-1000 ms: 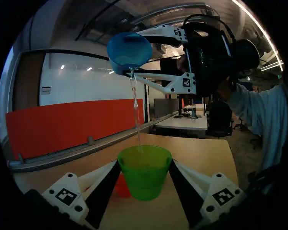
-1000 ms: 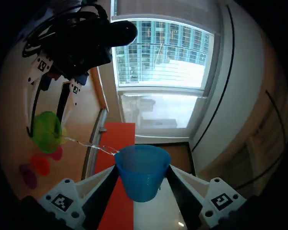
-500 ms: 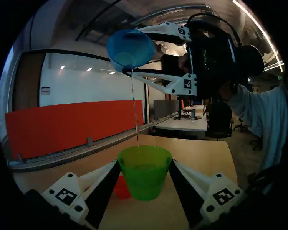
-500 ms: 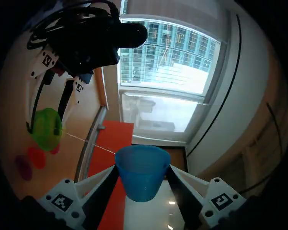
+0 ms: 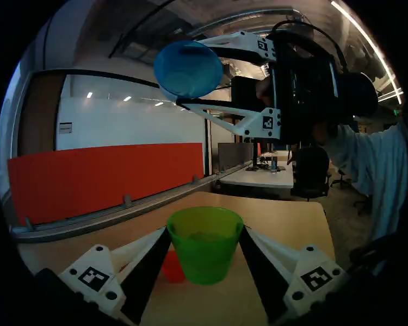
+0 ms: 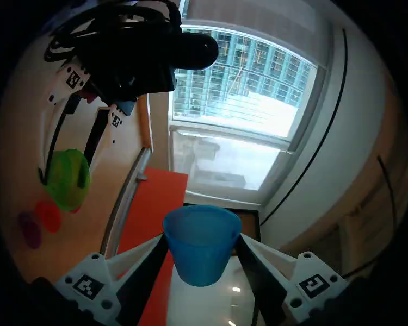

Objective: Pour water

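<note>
In the left gripper view my left gripper [image 5: 204,254] is shut on a green cup [image 5: 205,250] that stands upright over the wooden table [image 5: 291,217], with some water inside. High above it hangs a blue cup [image 5: 188,69], tipped on its side with its mouth toward me, and my right gripper [image 5: 196,73] is shut on it. No water falls between the cups. In the right gripper view the blue cup [image 6: 202,251] sits between my right gripper's [image 6: 202,255] fingers, and the green cup [image 6: 68,179] with the left gripper [image 6: 68,176] lies at the left.
A red cup [image 5: 173,266] stands on the table beside the green one; red [image 6: 48,215] and purple [image 6: 28,229] cups show in the right gripper view. An orange partition [image 5: 106,174] with a metal rail [image 5: 122,204] borders the table. A person's sleeve [image 5: 378,163] is at the right.
The water stream from the blue cup thinned and has stopped. The blue cup has moved slightly right and tipped further toward me; the green cup stayed put.
</note>
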